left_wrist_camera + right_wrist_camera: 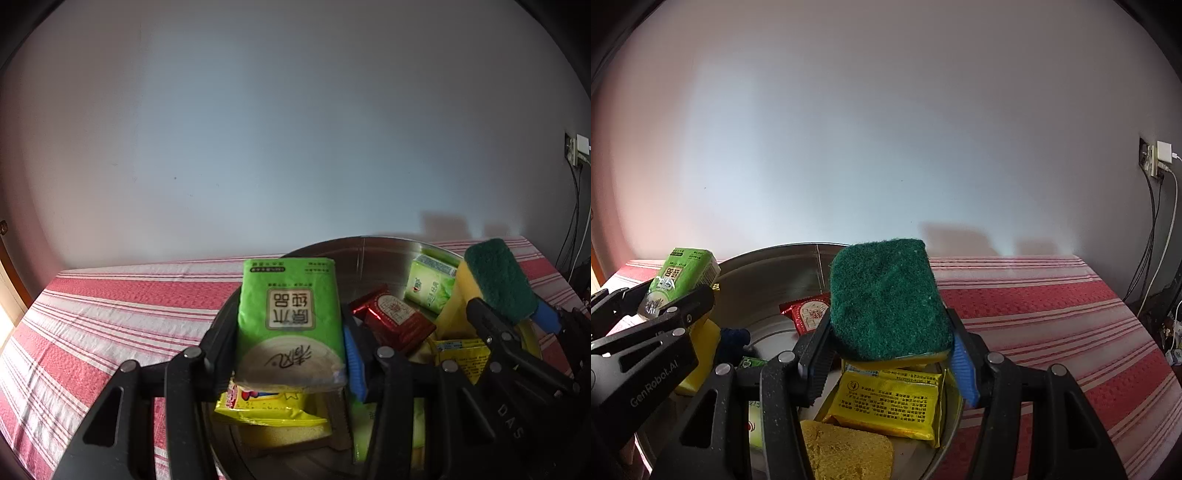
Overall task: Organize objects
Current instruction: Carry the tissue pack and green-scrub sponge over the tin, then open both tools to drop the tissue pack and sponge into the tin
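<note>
My left gripper (288,332) is shut on a green tissue pack (291,306), held above a steel bowl (369,245). In the right wrist view that pack (683,269) shows at the left between the left gripper's fingers (690,306). My right gripper (888,325) is shut on a sponge (886,291), green scouring side up, over the bowl's (783,273) right half. The left wrist view shows that sponge (498,277) at the right. In the bowl lie a red packet (395,317), a second green pack (428,284), yellow packets (890,402) and a yellow sponge (846,450).
The bowl stands on a red-and-white striped tablecloth (1052,314) that reaches a pale wall. Striped cloth (110,314) also lies left of the bowl. A wall socket with a white charger (1163,155) and hanging cables sits at the far right. A dark blue item (733,339) lies in the bowl.
</note>
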The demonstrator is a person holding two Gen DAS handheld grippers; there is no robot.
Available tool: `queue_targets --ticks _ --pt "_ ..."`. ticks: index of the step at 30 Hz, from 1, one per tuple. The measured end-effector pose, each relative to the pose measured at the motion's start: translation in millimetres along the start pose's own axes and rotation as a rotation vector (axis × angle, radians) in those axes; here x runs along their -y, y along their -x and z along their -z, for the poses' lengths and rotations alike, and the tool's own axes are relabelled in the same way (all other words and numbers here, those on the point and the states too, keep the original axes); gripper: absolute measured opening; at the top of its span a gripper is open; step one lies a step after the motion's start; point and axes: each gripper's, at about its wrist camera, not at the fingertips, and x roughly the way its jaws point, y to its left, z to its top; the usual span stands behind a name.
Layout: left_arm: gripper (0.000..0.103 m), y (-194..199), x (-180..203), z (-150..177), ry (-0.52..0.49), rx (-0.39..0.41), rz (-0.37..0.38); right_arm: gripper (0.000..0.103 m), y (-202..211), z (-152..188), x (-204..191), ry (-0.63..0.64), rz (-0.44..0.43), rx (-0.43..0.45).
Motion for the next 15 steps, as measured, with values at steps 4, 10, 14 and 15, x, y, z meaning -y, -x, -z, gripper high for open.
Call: queue_targets --ticks 4,10,14,15 --pt "0.049 -1 2 2 -0.02 -0.009 -0.029 0.059 -2 -3 7 0.01 -0.032 -0.024" --pt "0.049 -2 8 4 -0.046 -0.013 -0.034 0.059 5 4 6 0.042 -0.076 -0.041" --pt "0.051 -6 9 5 -0.038 -0.034 -0.024 0.061 -13 3 21 0.048 -0.121 -0.072" --pt "0.054 -5 10 5 -0.036 -0.033 -0.019 0.064 -17 1 24 0.047 -0.131 -0.082"
